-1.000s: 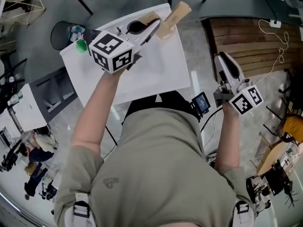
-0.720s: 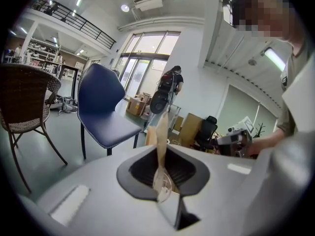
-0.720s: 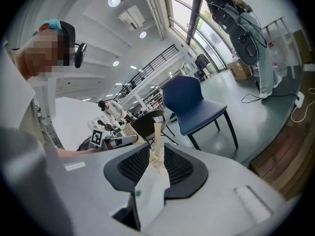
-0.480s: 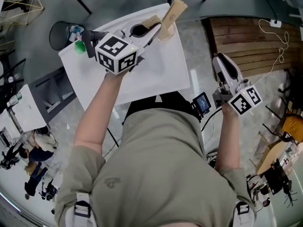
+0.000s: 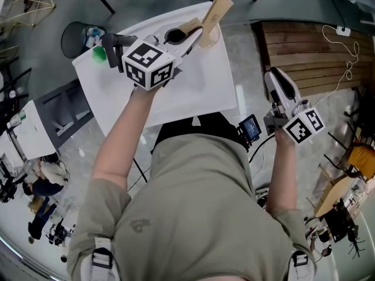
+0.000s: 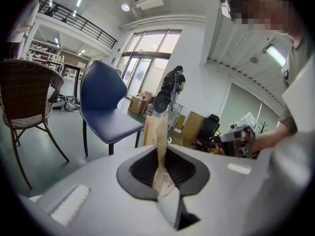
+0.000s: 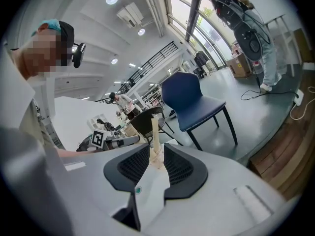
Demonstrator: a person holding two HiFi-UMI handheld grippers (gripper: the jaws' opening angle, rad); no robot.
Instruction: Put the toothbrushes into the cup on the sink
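Observation:
Over the white sink, my left gripper is shut on a toothbrush in a tan paper wrapper. It hovers beside the clear cup at the sink's far edge. A second tan-wrapped toothbrush stands tilted in that cup. My right gripper hangs off to the right of the sink, above the floor. It is shut on a thin cream toothbrush that sticks out past the jaws.
The sink has a black drain. A black faucet and a green item sit at its far left. A black bin stands beyond that corner. Wooden decking lies to the right. A blue chair is nearby.
My left gripper has shifted slightly right and farther along the sink with its wrapped toothbrush. The right gripper has barely moved.

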